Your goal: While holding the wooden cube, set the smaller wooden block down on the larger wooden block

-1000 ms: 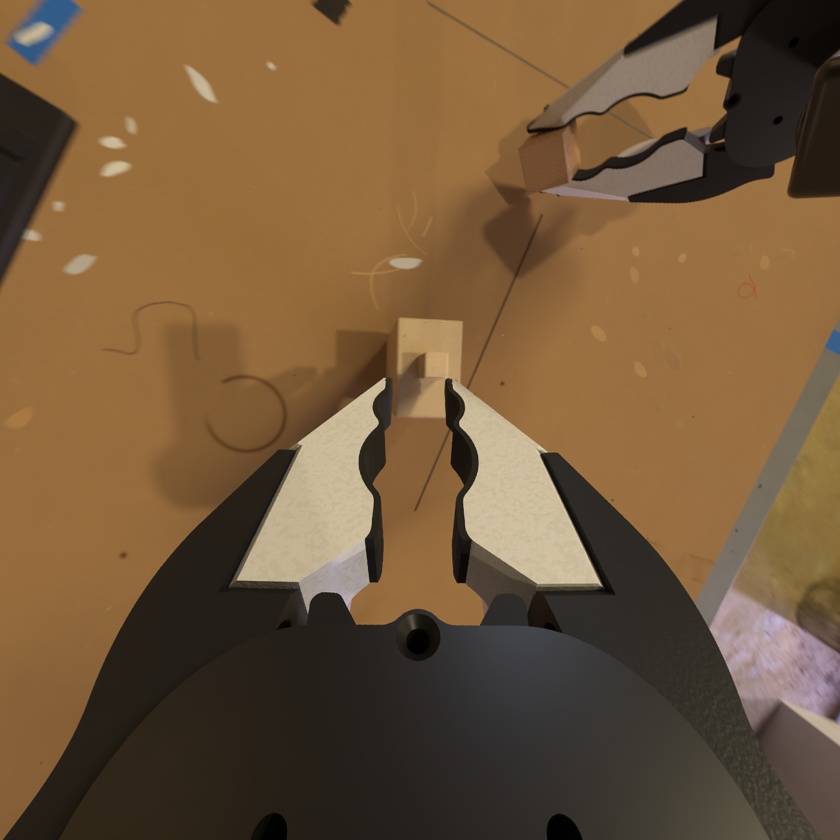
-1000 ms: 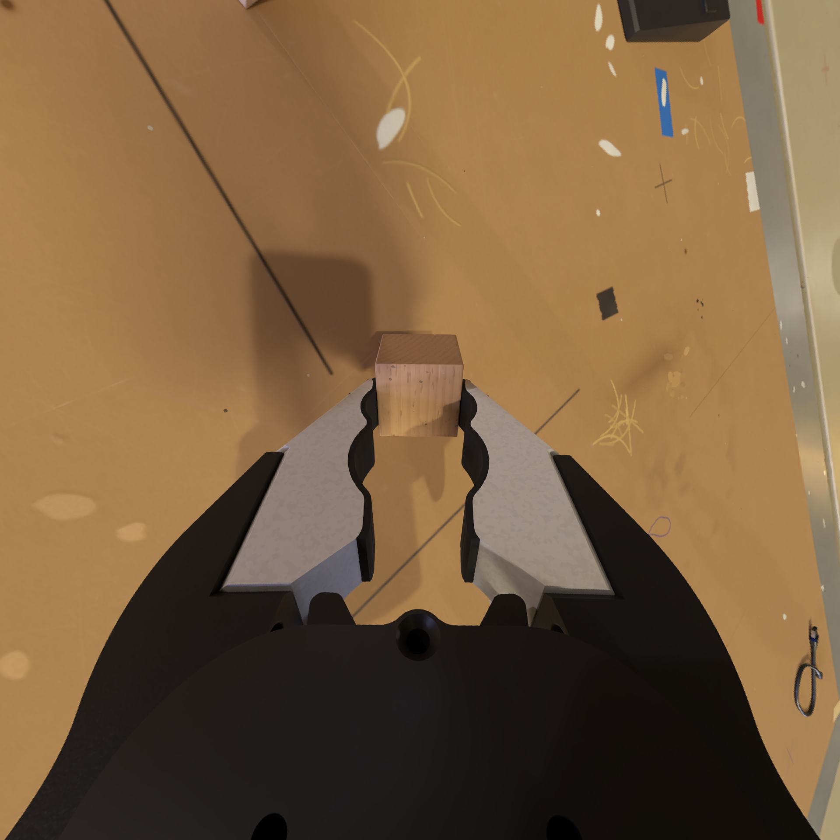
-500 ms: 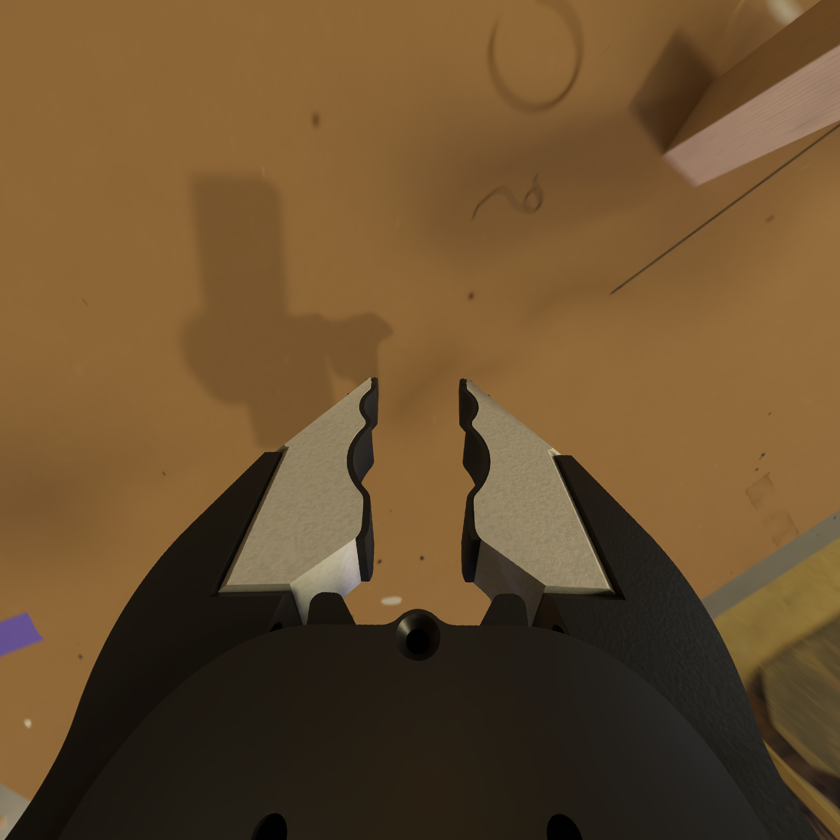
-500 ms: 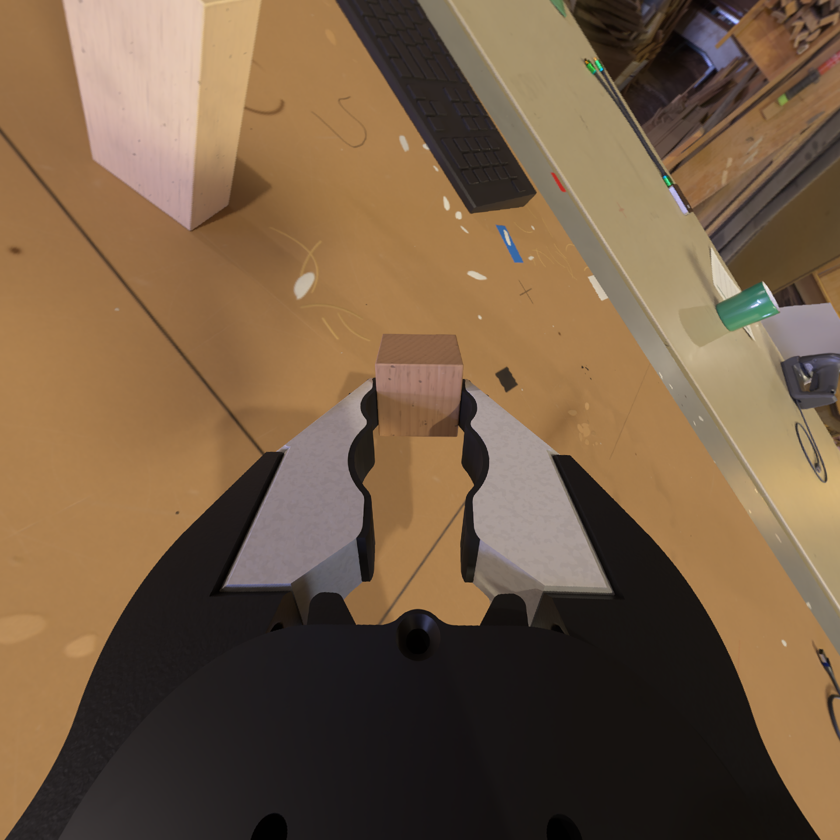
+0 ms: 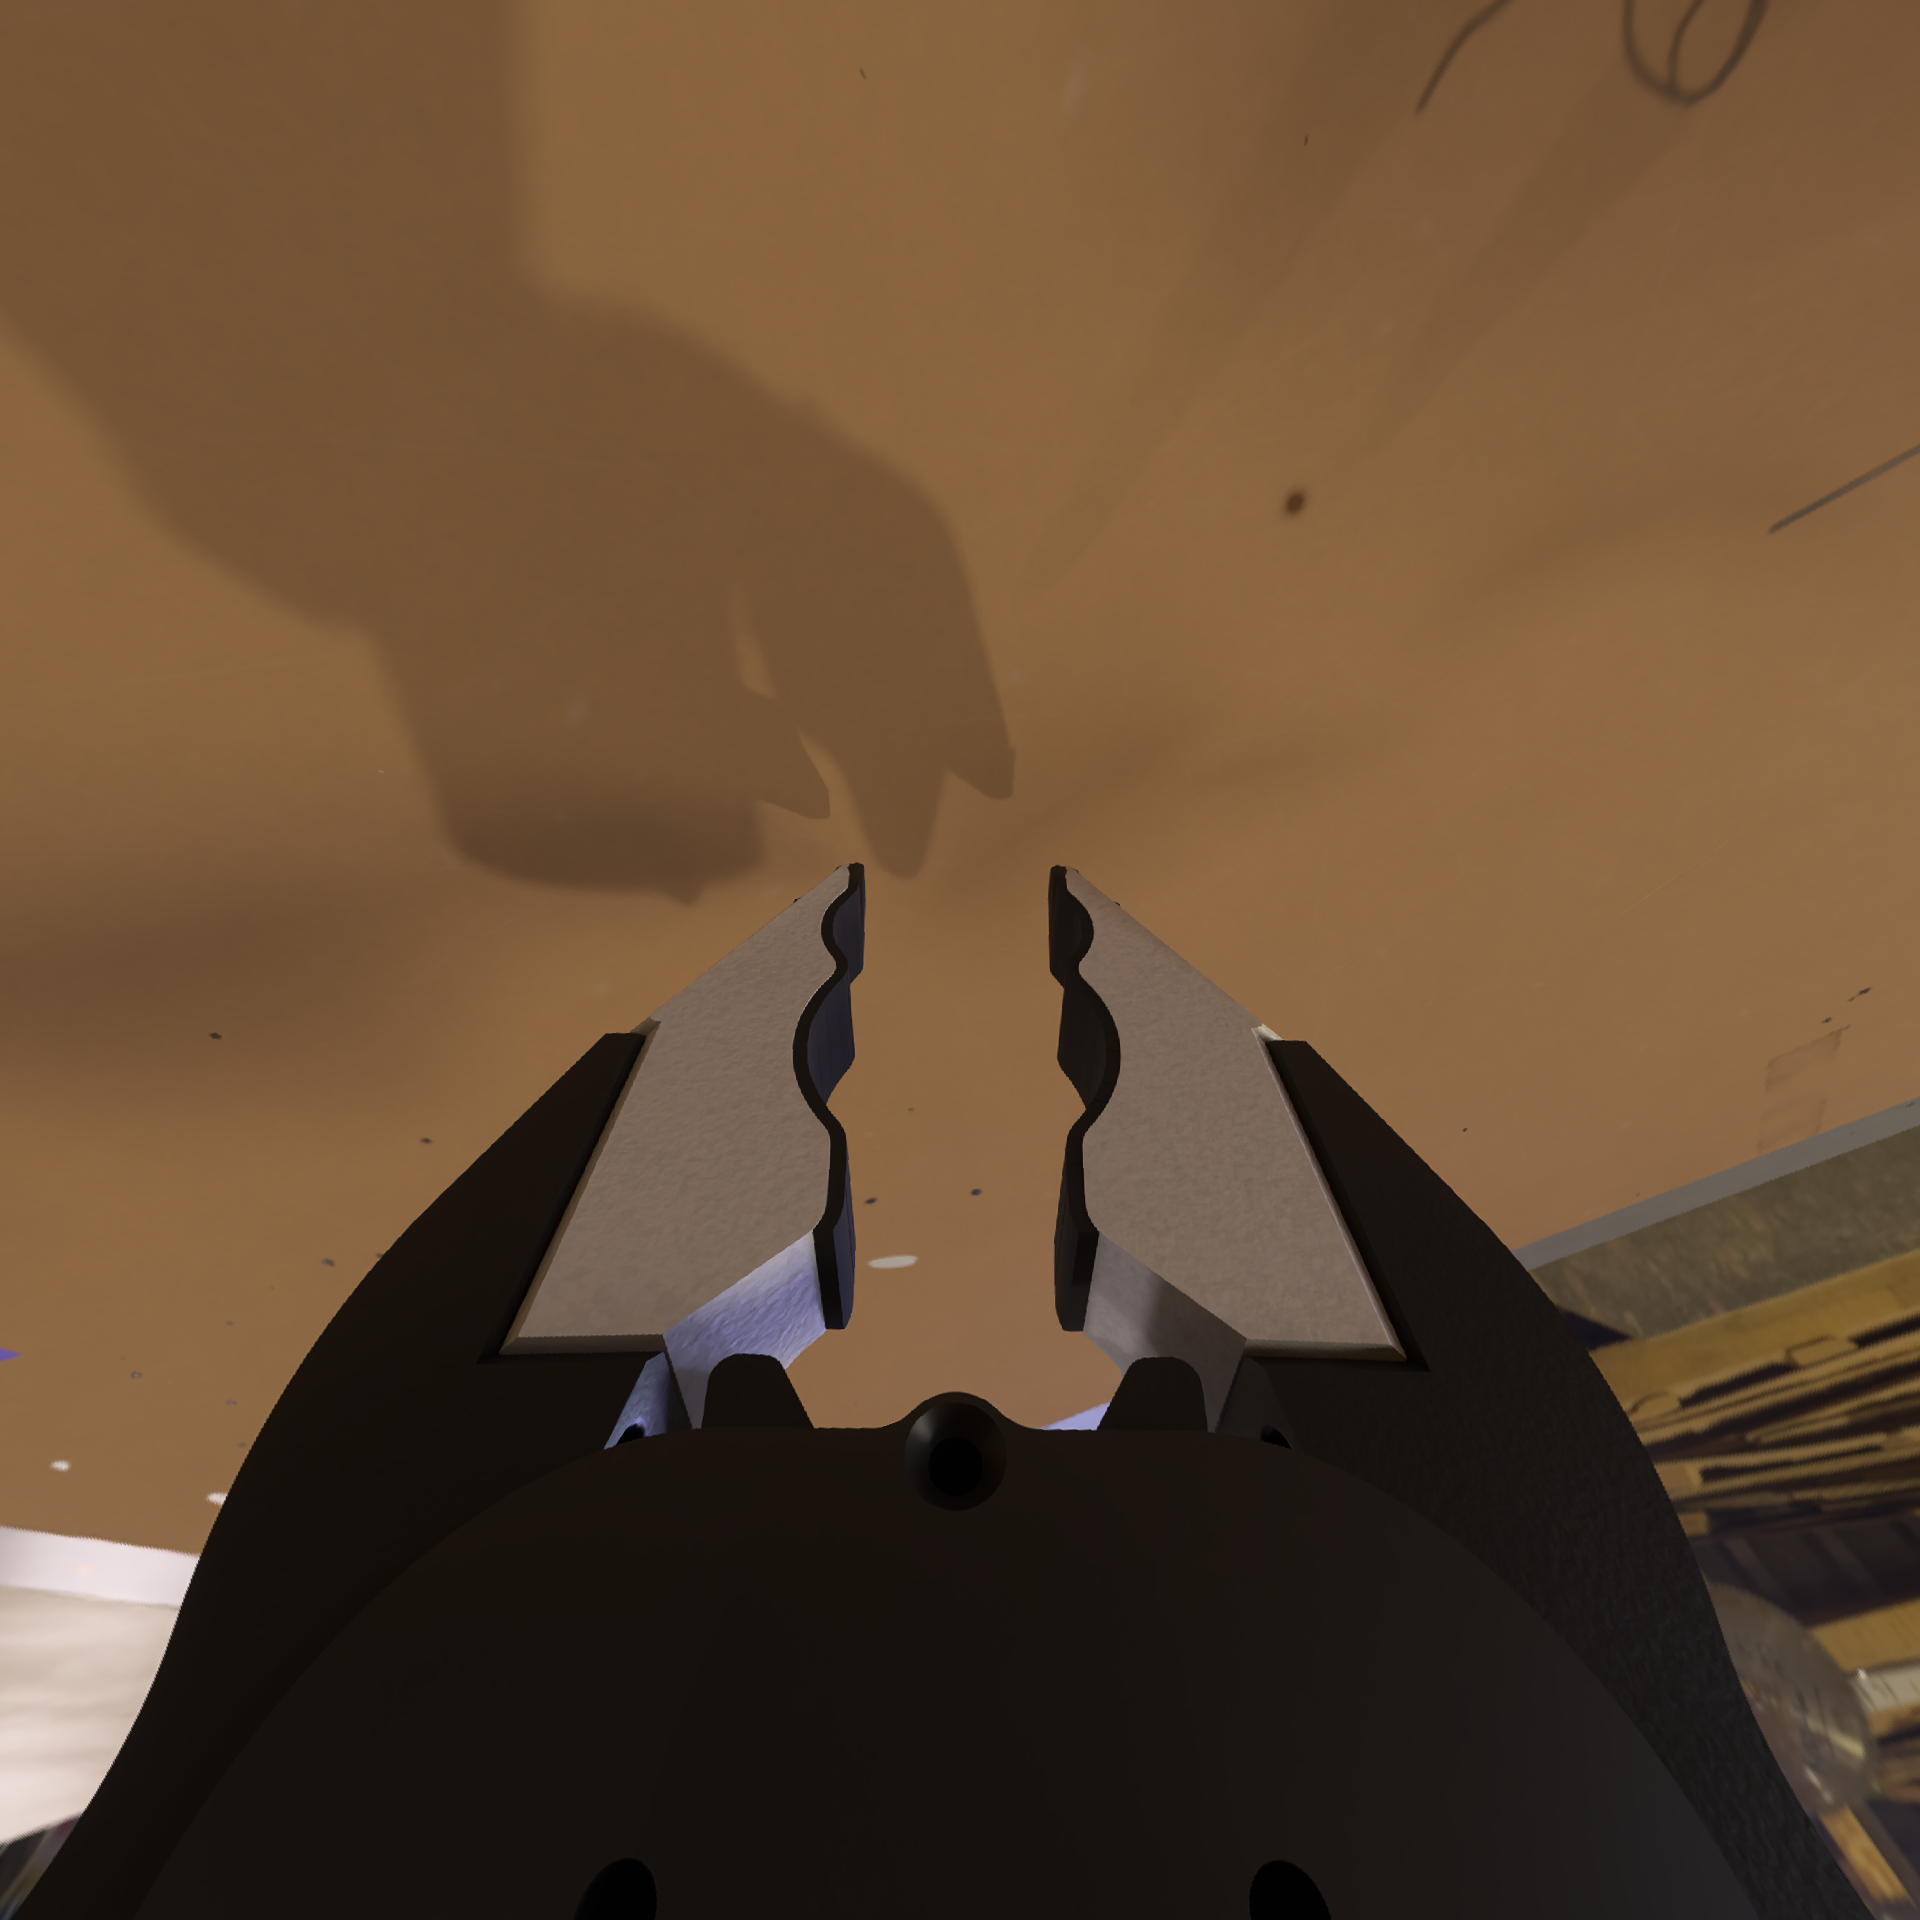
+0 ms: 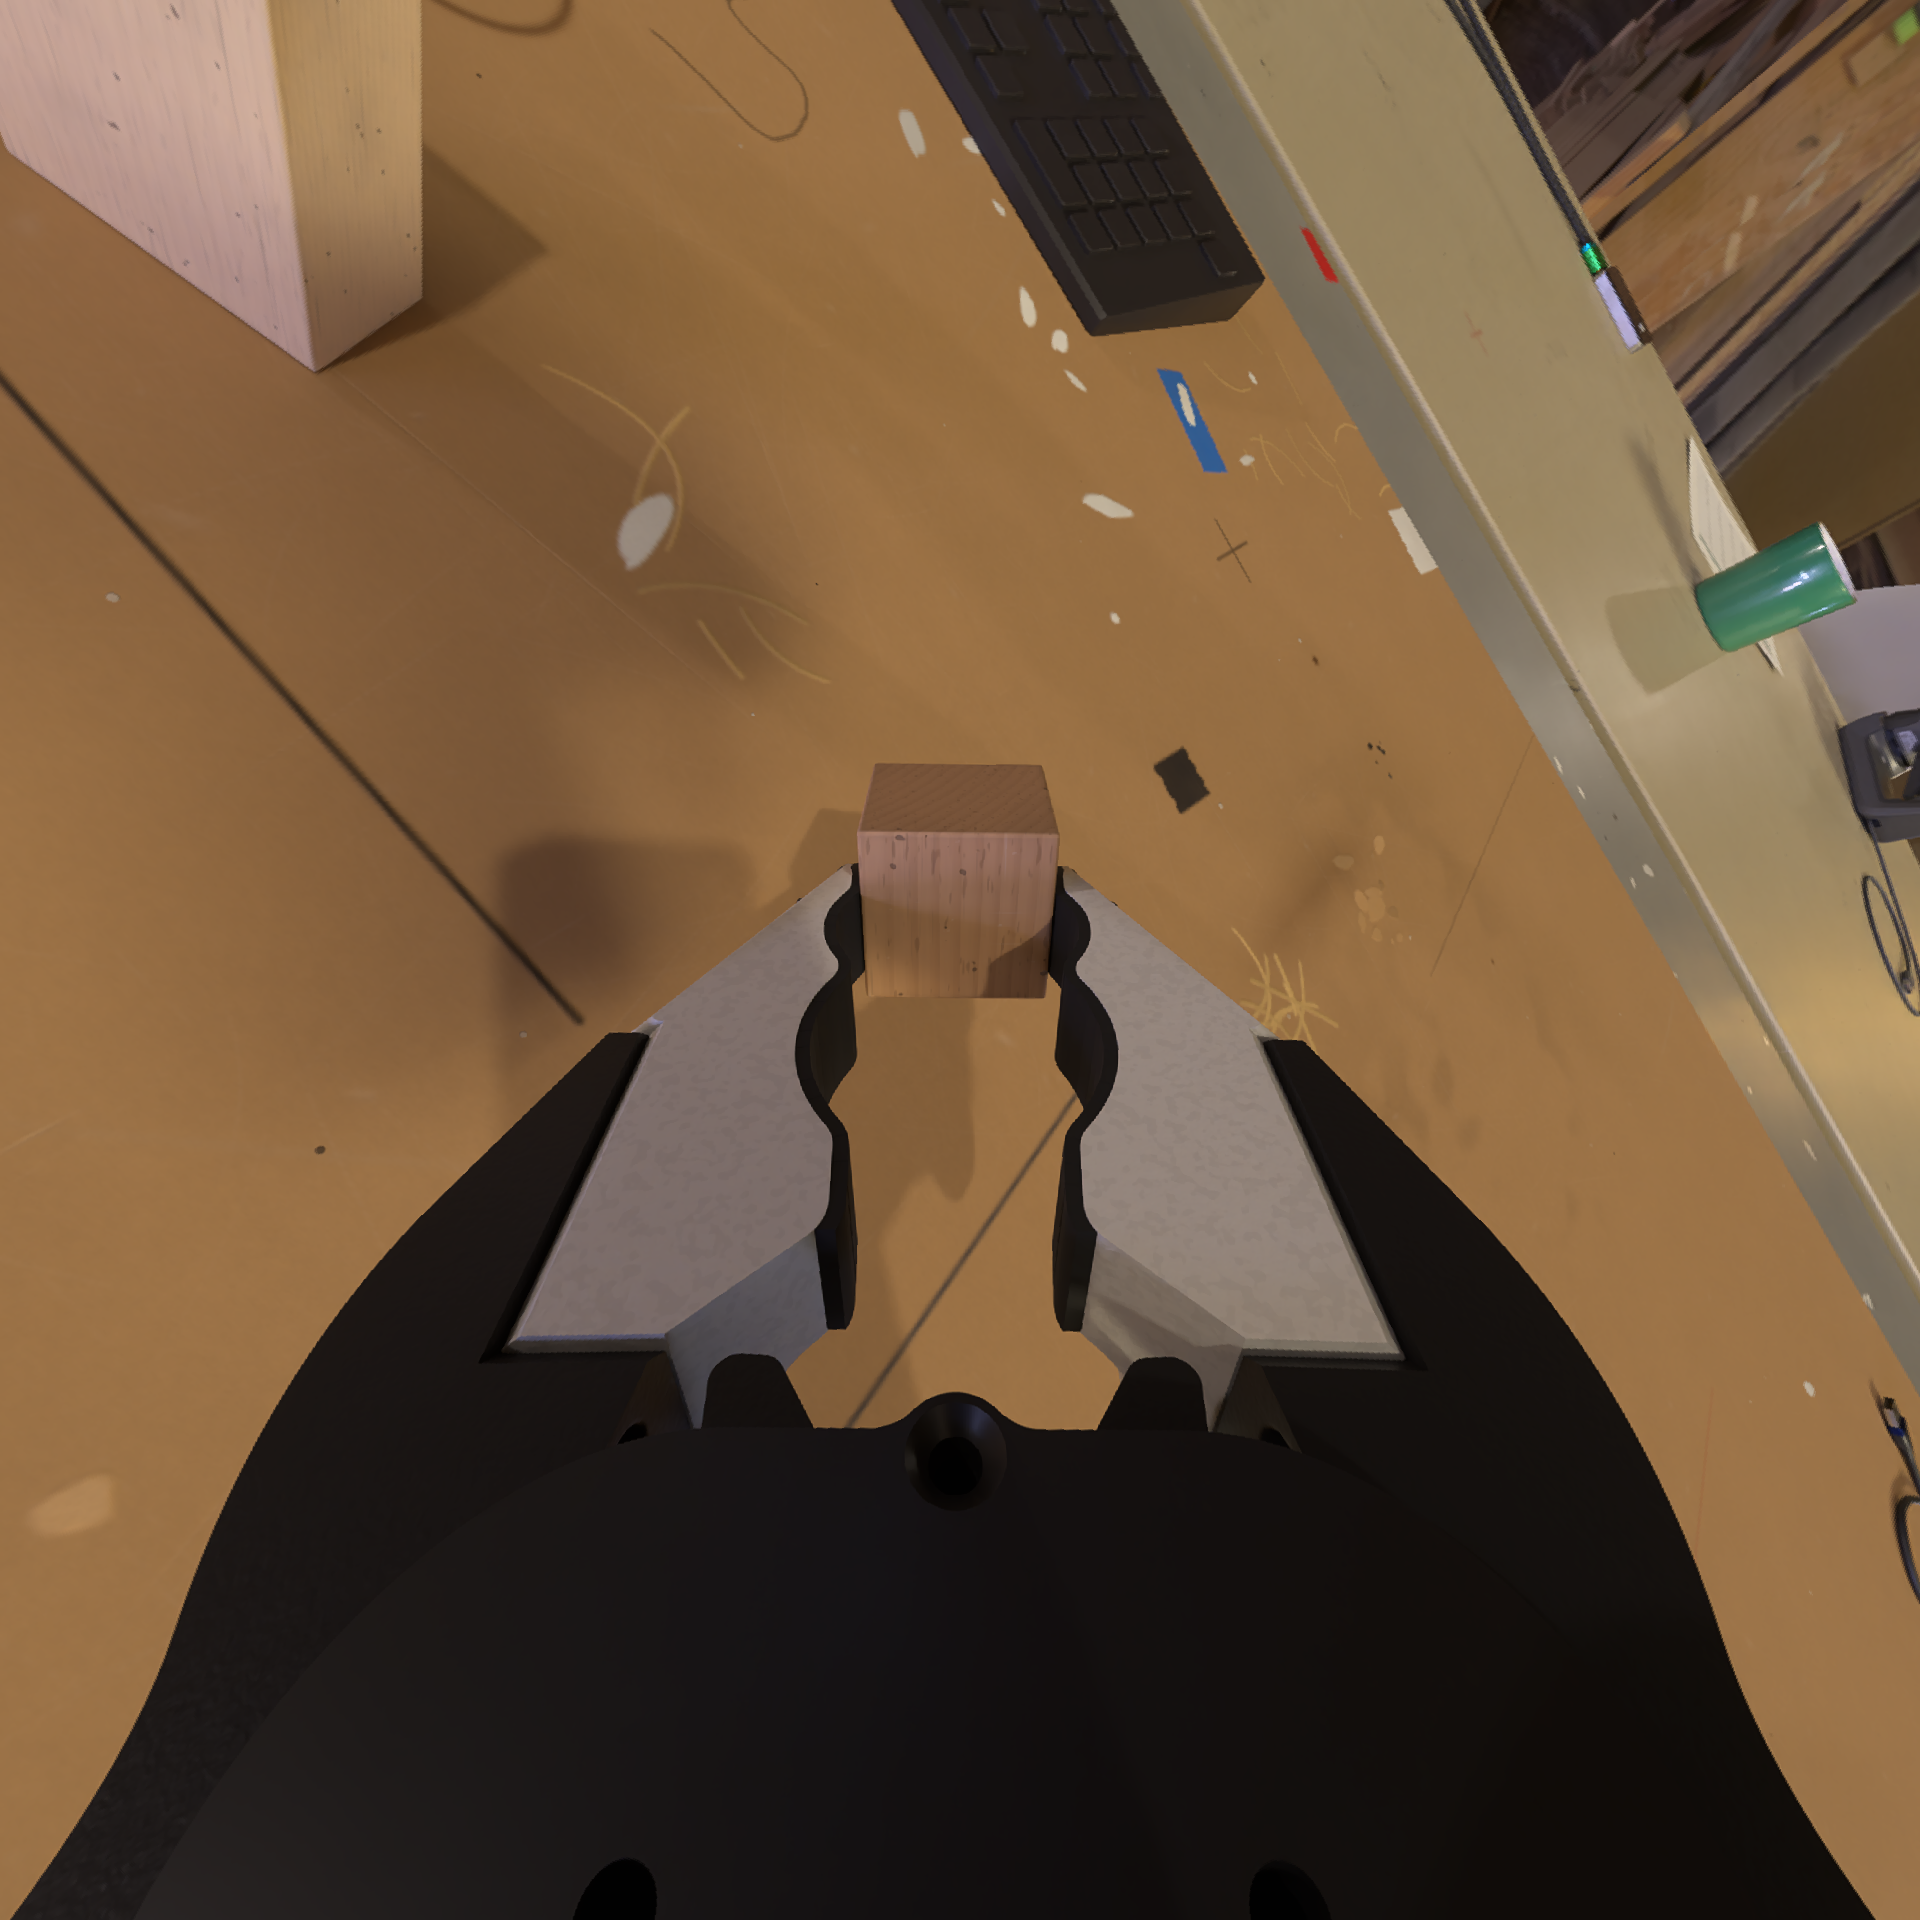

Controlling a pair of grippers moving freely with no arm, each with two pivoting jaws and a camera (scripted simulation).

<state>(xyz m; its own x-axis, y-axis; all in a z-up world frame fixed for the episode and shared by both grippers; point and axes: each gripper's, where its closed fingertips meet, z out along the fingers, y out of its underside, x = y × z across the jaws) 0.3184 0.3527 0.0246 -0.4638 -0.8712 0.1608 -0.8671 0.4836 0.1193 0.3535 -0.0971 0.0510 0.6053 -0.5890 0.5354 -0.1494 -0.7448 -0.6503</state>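
Between the right claw's [image 6: 956,883] fingertips sits the wooden cube [image 6: 954,909], gripped above the brown counter [image 6: 312,935]. Toward the counter's far-left corner stands the larger wooden block [image 6: 239,156]. Apart and empty, the left claw [image 5: 956,883] hangs over bare counter.

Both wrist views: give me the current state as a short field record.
left gripper: open, empty, over bare tabletop
right gripper: shut on wooden cube, above the table
larger wooden block: upright on table, top left of right wrist view, top cropped
smaller wooden block: not in view
keyboard: black, near table's far edge
green cup: on the beige ledge
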